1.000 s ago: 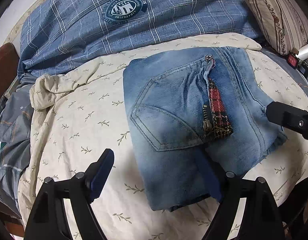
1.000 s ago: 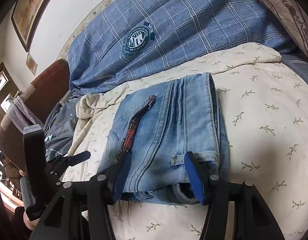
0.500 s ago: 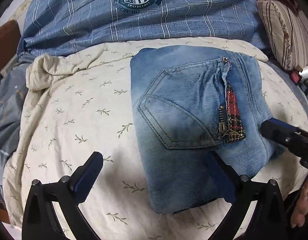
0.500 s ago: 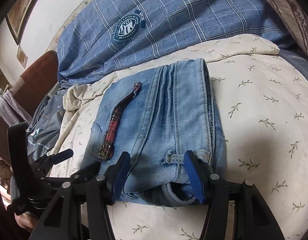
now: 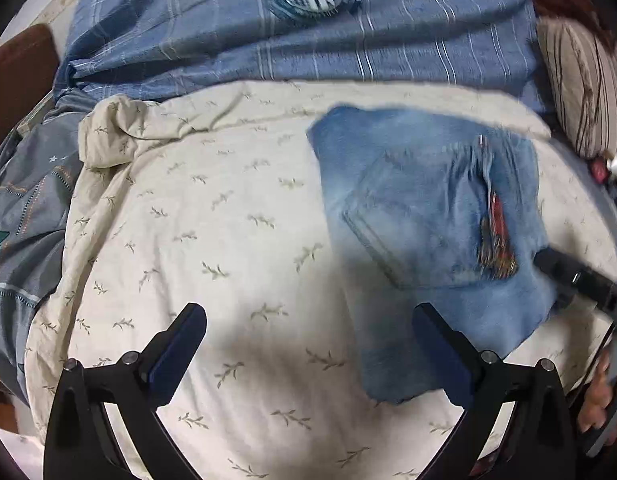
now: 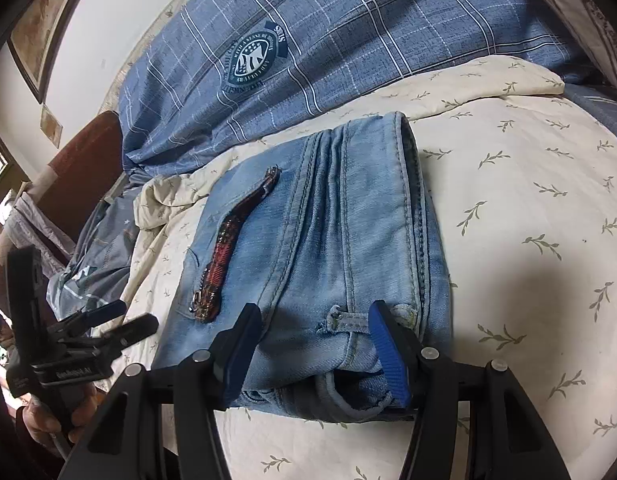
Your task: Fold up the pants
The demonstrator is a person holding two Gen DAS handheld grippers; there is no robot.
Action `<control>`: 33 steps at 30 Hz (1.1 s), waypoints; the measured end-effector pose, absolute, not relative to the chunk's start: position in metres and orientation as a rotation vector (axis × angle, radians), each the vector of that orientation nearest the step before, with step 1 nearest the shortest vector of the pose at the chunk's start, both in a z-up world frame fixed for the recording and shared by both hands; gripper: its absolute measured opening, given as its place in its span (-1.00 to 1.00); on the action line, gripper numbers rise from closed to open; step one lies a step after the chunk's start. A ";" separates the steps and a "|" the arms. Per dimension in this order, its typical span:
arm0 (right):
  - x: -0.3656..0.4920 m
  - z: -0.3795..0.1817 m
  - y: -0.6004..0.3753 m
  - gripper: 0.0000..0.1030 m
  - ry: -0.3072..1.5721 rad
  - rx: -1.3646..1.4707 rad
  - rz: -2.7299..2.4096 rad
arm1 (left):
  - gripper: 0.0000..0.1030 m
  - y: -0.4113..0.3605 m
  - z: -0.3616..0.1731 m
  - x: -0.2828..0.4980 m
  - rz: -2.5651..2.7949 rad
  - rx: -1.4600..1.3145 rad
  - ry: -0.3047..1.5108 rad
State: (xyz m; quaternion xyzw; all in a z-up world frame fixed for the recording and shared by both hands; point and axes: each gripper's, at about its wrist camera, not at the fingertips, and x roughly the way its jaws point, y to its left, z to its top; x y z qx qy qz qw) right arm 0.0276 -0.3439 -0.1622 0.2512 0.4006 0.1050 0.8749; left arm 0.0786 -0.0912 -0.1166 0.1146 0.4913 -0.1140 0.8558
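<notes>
The light blue jeans (image 5: 424, 216) lie folded into a compact stack on the cream leaf-print sheet (image 5: 212, 232), back pocket up with a red plaid trim (image 6: 224, 252). My left gripper (image 5: 308, 356) is open and empty, above the sheet to the left of the jeans; its right finger overlaps their near corner. My right gripper (image 6: 314, 352) is open, its blue pads resting on either side of the waistband end (image 6: 344, 320), by a belt loop. The right gripper also shows in the left wrist view (image 5: 580, 276) at the jeans' right edge. The left gripper shows in the right wrist view (image 6: 108, 320).
A blue plaid duvet (image 6: 328, 40) with a round crest lies behind the jeans. A striped pillow (image 5: 584, 80) is at the far right. Grey bedding (image 5: 24, 208) hangs off the left side beside a brown headboard (image 6: 84, 176).
My left gripper has drawn back and to the left, off the jeans, which now sit further right in its view. My right gripper stays at the waistband end, open.
</notes>
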 end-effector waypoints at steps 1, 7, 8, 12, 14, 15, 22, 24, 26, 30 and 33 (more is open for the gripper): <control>0.028 -0.162 -0.344 0.17 0.836 0.528 0.220 | 0.99 -0.095 -0.124 0.076 -0.236 0.268 1.049; 0.026 -0.160 -0.342 0.18 0.834 0.519 0.214 | 0.99 -0.101 -0.127 0.076 -0.228 0.323 1.044; 0.025 -0.160 -0.342 0.18 0.834 0.520 0.215 | 0.99 -0.101 -0.119 0.079 -0.228 0.331 1.030; 0.026 -0.160 -0.344 0.23 0.837 0.542 0.224 | 0.99 -0.098 -0.081 0.095 -0.220 0.318 0.934; 0.027 -0.160 -0.344 0.27 0.838 0.549 0.227 | 0.99 -0.100 -0.070 0.109 -0.205 0.309 0.927; 0.027 -0.160 -0.343 0.30 0.839 0.547 0.227 | 0.99 -0.102 -0.066 0.120 -0.196 0.300 0.926; 0.030 -0.157 -0.331 0.45 0.848 0.474 0.227 | 0.99 -0.123 -0.082 0.194 -0.177 0.218 1.003; 0.030 -0.156 -0.331 0.45 0.852 0.460 0.231 | 0.99 -0.130 -0.095 0.213 -0.134 0.211 1.034; 0.031 -0.157 -0.332 0.45 0.855 0.464 0.242 | 0.99 -0.135 -0.109 0.229 -0.095 0.224 1.055; 0.031 -0.158 -0.338 0.45 0.855 0.495 0.273 | 1.00 -0.137 -0.132 0.243 -0.069 0.203 1.096; 0.032 -0.159 -0.341 0.45 0.854 0.517 0.290 | 1.00 -0.141 -0.138 0.239 -0.071 0.249 1.049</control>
